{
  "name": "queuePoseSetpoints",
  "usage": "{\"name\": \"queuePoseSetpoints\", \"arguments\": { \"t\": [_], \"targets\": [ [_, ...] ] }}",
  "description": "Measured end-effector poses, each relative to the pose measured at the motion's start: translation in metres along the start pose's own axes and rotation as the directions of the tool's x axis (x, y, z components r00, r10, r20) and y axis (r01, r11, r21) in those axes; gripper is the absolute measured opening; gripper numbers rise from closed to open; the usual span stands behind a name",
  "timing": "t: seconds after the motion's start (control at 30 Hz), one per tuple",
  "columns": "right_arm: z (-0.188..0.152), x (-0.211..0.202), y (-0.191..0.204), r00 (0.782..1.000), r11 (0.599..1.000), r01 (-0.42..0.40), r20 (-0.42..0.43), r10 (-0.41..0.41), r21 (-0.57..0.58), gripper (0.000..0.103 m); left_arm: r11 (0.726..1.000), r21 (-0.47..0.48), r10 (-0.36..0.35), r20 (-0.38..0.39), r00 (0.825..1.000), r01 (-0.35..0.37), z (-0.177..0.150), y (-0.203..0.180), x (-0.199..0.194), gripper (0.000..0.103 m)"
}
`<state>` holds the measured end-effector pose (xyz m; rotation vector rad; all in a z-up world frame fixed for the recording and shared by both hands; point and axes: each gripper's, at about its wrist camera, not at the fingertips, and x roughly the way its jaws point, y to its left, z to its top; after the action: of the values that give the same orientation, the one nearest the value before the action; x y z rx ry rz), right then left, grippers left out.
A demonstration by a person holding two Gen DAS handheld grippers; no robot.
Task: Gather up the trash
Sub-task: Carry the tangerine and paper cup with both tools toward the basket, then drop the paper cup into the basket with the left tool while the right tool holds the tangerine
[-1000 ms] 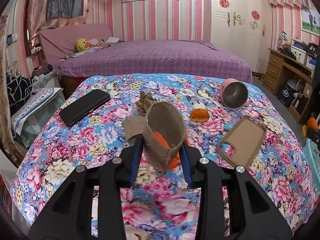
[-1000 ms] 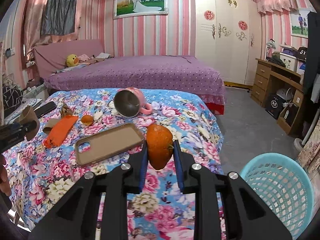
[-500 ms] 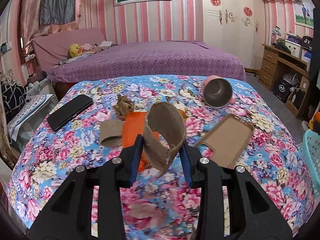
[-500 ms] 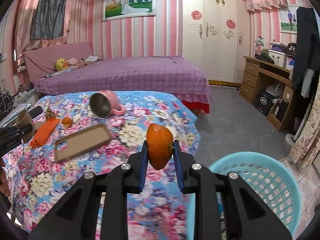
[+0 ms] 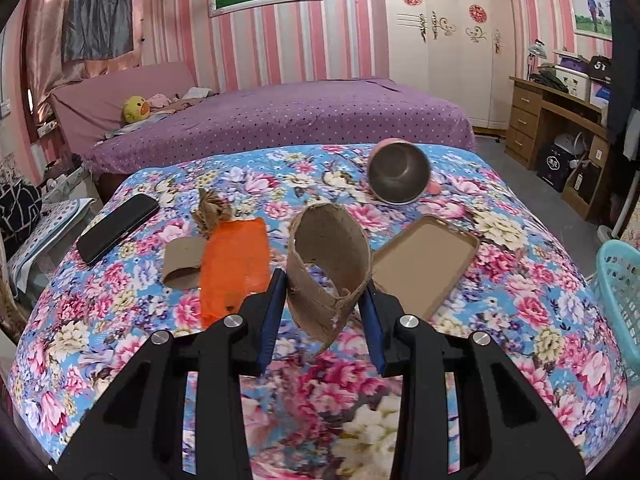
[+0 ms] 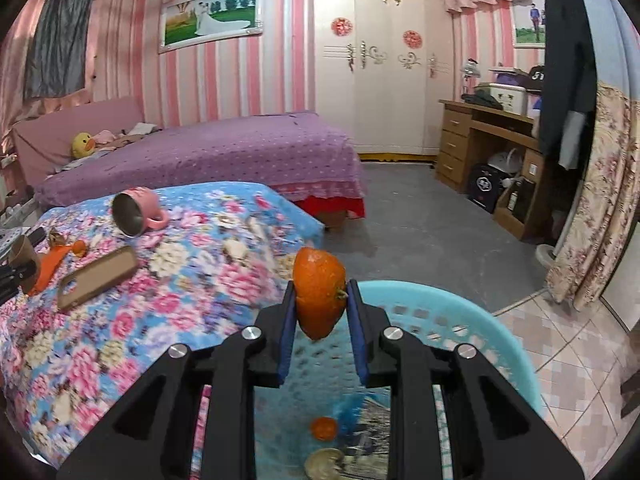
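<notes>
**Two Loads Carried: Release Over the Basket**

Two tools are loaded; the right tool [image 6: 320, 308] is clamped on an orange peel [image 6: 319, 292] above the near rim of the blue basket [image 6: 516, 364], which stands on the floor right of the desk; carry the peel over the hollow, then part the jaws. The left tool [image 5: 322, 300] is clamped on a cardboard tube [image 5: 328, 264] above the desk [image 5: 520, 300].

Keep clear of the phone case [image 5: 426, 264], pink cup [image 5: 400, 176] and black phone [image 5: 118, 228]; orange wrapper [image 5: 234, 264] and flattened tube [image 5: 182, 264] remain uncollected.
</notes>
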<state>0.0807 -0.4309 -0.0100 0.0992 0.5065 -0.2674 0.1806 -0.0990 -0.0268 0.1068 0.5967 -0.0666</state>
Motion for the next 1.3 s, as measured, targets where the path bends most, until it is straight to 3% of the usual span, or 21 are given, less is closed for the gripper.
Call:
{"name": "queuePoseSetpoints", "arguments": {
  "t": [0.17,0.4,0.5,0.77,1.0,1.07,1.1,1.2,1.3],
  "targets": [
    [-0.005,-0.003,-0.028,1.0,0.999,0.03,0.001,-0.03,0.026,0.025,1.0,0.012,-0.026,-0.011,1.0,0.027,0.002,-0.025,0.001,0.035],
    [-0.013,-0.005,-0.063,0.997,0.997,0.08,-0.014,-0.08,0.021,0.025,0.99,0.037,-0.136,0.028,0.99,0.134,0.006,-0.083,-0.018,0.035],
    [-0.018,-0.01,-0.08,0.996,0.995,0.092,-0.014,-0.092,0.028,0.025,0.978,0.032,-0.208,0.02,0.978,0.207,0.008,-0.115,-0.024,0.035],
    [-0.029,-0.015,-0.112,0.993,0.991,0.118,-0.019,-0.117,0.07,0.025,0.924,0.133,-0.358,-0.031,0.933,0.359,-0.004,-0.225,-0.038,0.036],
    [-0.031,-0.015,-0.117,0.994,0.991,0.108,-0.015,-0.107,0.081,0.025,0.896,0.189,-0.399,-0.053,0.915,0.401,-0.012,-0.284,-0.047,0.038],
    [-0.031,-0.016,-0.117,0.994,0.991,0.105,-0.015,-0.104,0.084,0.025,0.892,0.198,-0.401,-0.065,0.914,0.406,-0.013,-0.292,-0.046,0.042],
    [-0.032,-0.015,-0.118,0.994,0.991,0.106,-0.016,-0.105,0.085,0.025,0.892,0.2,-0.4,-0.067,0.914,0.405,-0.013,-0.294,-0.047,0.055],
    [-0.031,-0.017,-0.12,0.994,0.99,0.107,-0.015,-0.106,0.093,0.025,0.892,0.204,-0.403,-0.043,0.914,0.403,-0.01,-0.293,-0.051,0.078],
    [-0.031,-0.017,-0.12,0.994,0.99,0.107,-0.011,-0.106,0.095,0.025,0.895,0.215,-0.393,-0.031,0.919,0.39,-0.007,-0.287,-0.051,0.087]
  ]
}}
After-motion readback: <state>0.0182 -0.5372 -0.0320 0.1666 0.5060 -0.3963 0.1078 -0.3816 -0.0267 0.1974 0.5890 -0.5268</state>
